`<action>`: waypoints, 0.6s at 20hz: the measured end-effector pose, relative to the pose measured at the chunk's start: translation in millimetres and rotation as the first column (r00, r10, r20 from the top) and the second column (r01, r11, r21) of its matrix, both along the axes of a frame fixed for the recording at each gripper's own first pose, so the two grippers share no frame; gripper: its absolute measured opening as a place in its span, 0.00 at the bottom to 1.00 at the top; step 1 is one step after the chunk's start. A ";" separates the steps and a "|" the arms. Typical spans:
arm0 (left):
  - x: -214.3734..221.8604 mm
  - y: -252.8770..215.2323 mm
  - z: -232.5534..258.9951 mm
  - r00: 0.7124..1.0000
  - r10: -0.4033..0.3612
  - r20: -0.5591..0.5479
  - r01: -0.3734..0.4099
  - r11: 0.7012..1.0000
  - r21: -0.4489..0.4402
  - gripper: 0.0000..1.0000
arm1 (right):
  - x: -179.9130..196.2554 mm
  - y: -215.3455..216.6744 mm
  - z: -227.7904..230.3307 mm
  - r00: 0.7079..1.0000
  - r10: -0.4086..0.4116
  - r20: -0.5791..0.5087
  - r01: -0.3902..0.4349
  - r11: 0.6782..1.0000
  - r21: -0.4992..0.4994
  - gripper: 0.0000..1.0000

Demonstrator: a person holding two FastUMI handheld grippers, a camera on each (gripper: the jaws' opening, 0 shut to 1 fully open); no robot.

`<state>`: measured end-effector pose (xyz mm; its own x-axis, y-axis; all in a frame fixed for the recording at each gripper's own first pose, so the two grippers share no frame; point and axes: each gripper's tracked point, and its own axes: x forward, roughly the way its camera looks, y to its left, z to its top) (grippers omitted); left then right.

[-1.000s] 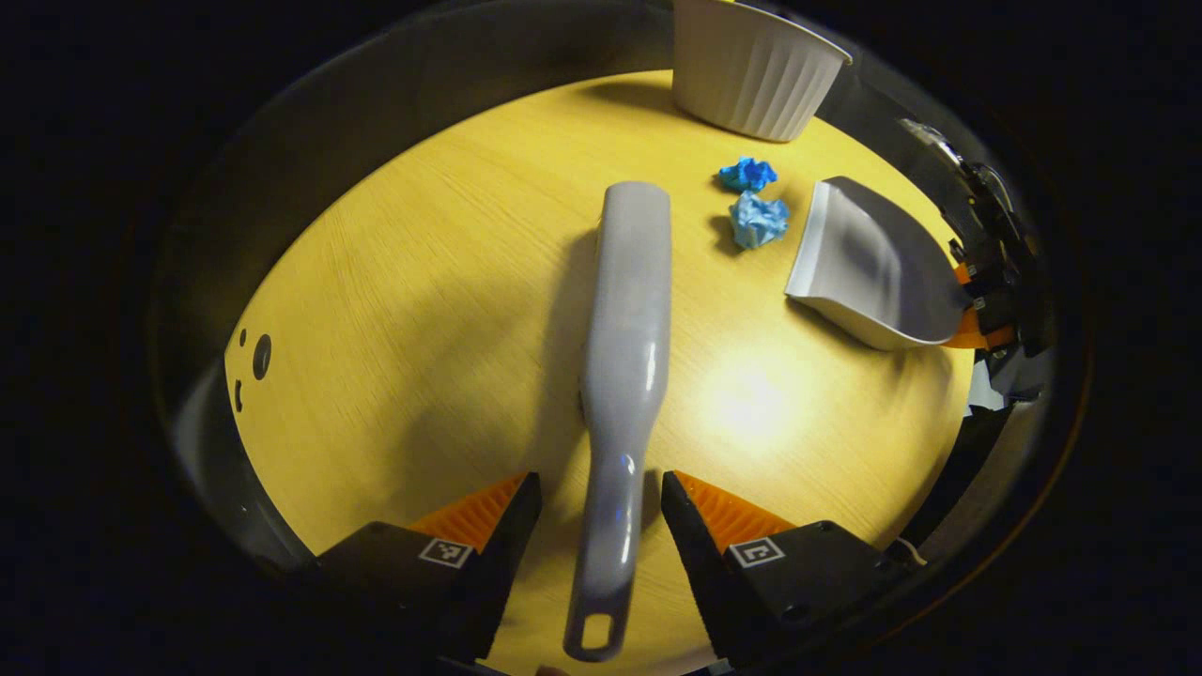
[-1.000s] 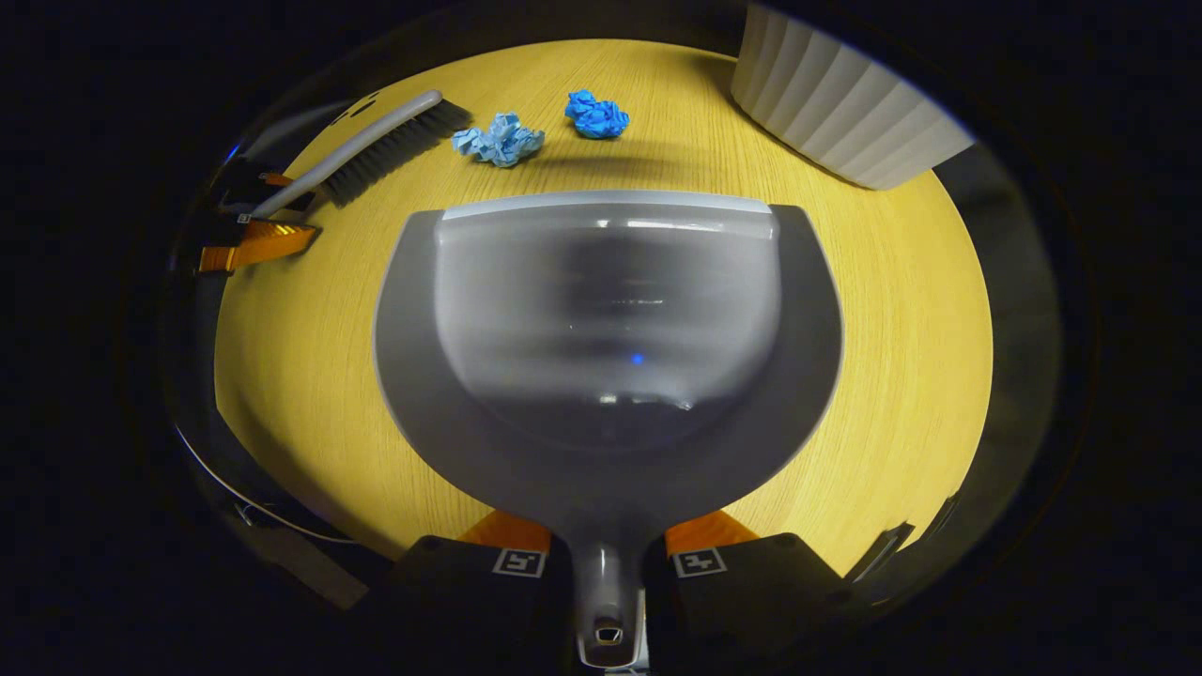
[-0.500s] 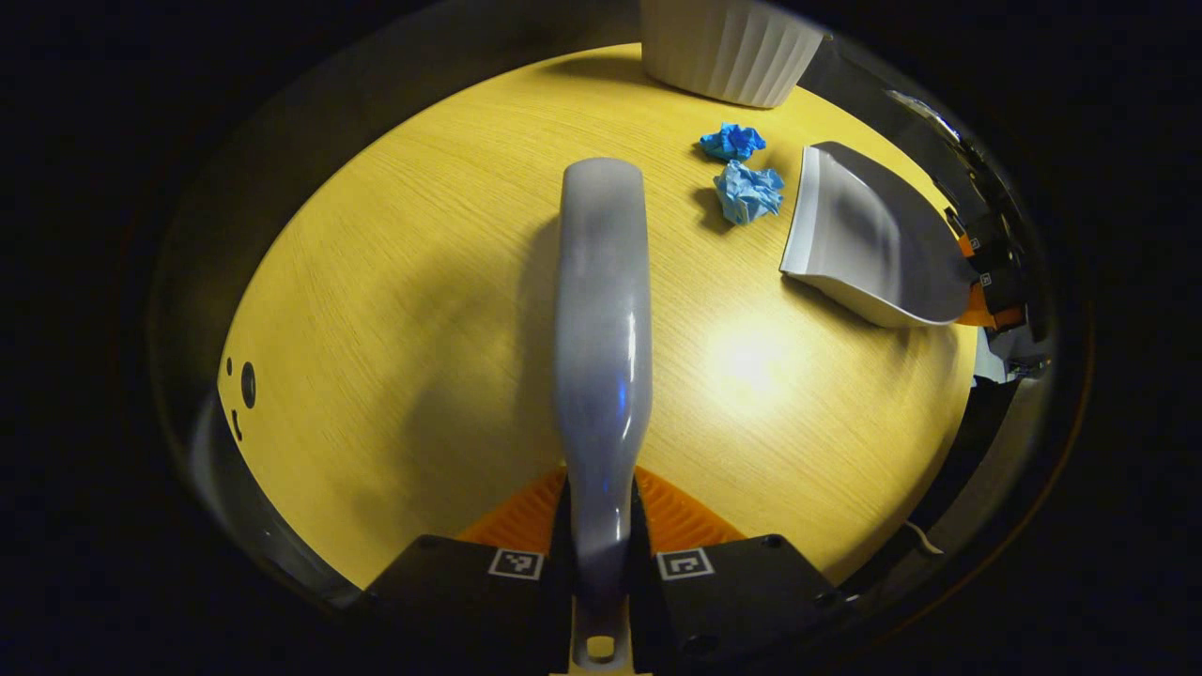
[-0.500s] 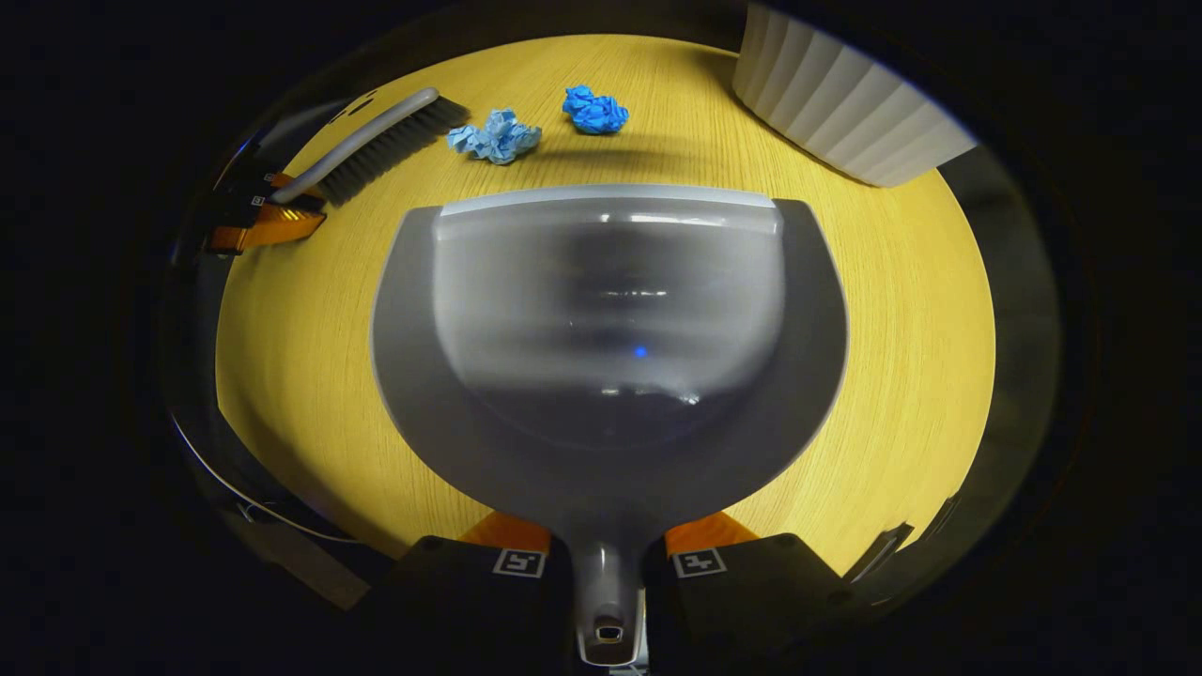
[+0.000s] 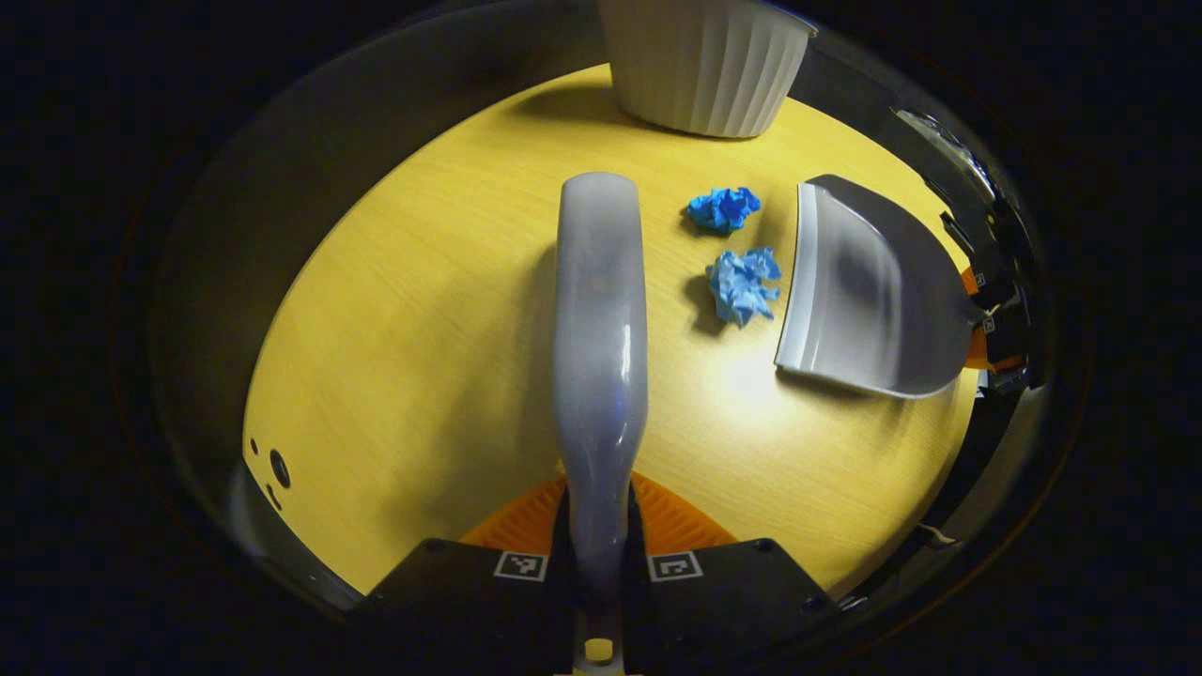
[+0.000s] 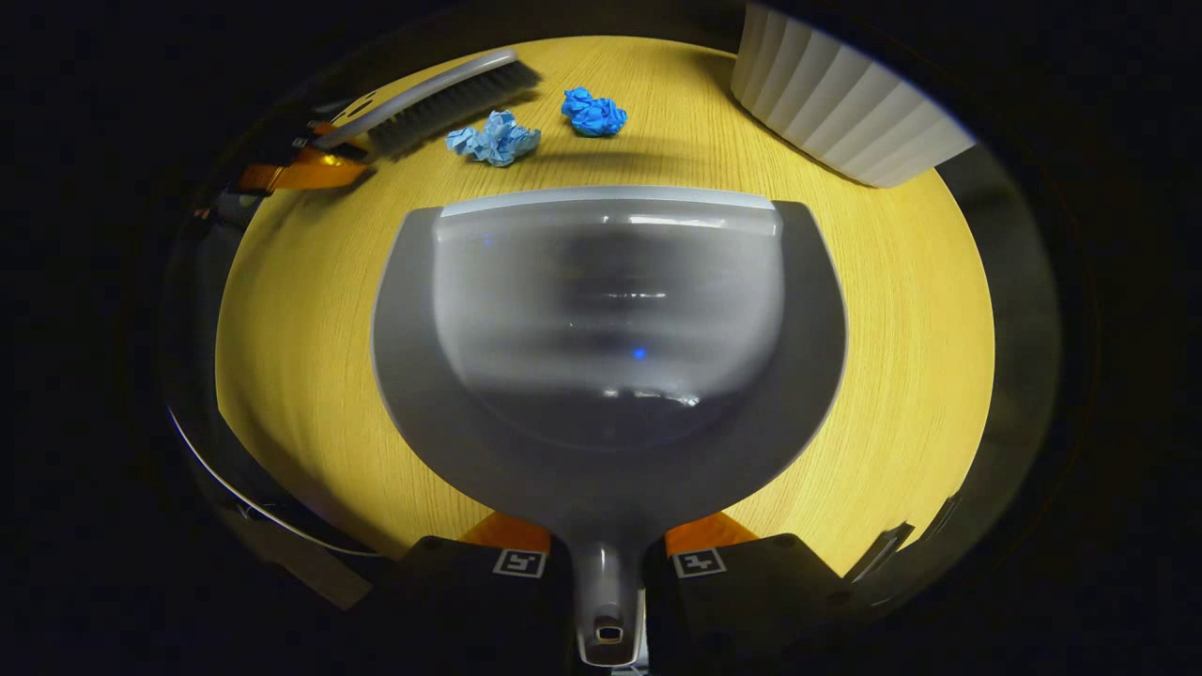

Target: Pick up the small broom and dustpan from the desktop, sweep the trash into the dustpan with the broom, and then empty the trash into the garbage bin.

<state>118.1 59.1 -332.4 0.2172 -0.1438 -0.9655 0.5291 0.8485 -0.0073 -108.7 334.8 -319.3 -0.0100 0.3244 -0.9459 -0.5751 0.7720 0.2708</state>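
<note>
Grey plastic broom (image 5: 601,329) is pinched by its handle in the left gripper (image 5: 599,554), bristles angled down beside the trash. Right gripper (image 6: 608,563) clamps the dustpan (image 6: 610,376) handle, lip flat on the yellow desktop (image 6: 901,376) facing two blue paper wads (image 6: 496,139) (image 6: 593,113), likely so they can be brushed straight in. White ribbed bin (image 6: 845,103) stands at the far right, near for emptying.
</note>
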 end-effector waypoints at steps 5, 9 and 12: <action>18.6 -39.5 -5.0 0.991 -0.123 -0.058 0.123 0.992 -0.001 0.24 | 0.6 -0.4 0.4 1.000 0.003 -0.003 -0.003 1.000 0.000 0.34; 19.2 -63.0 -0.1 0.980 -0.178 -0.088 0.178 0.984 -0.016 0.24 | 1.8 0.0 0.4 1.000 0.007 -0.003 -0.007 1.000 0.005 0.34; -0.1 -88.4 -2.9 0.969 -0.209 -0.130 0.198 0.976 -0.091 0.24 | 1.3 1.6 0.8 1.000 0.008 -0.002 -0.008 1.000 0.008 0.34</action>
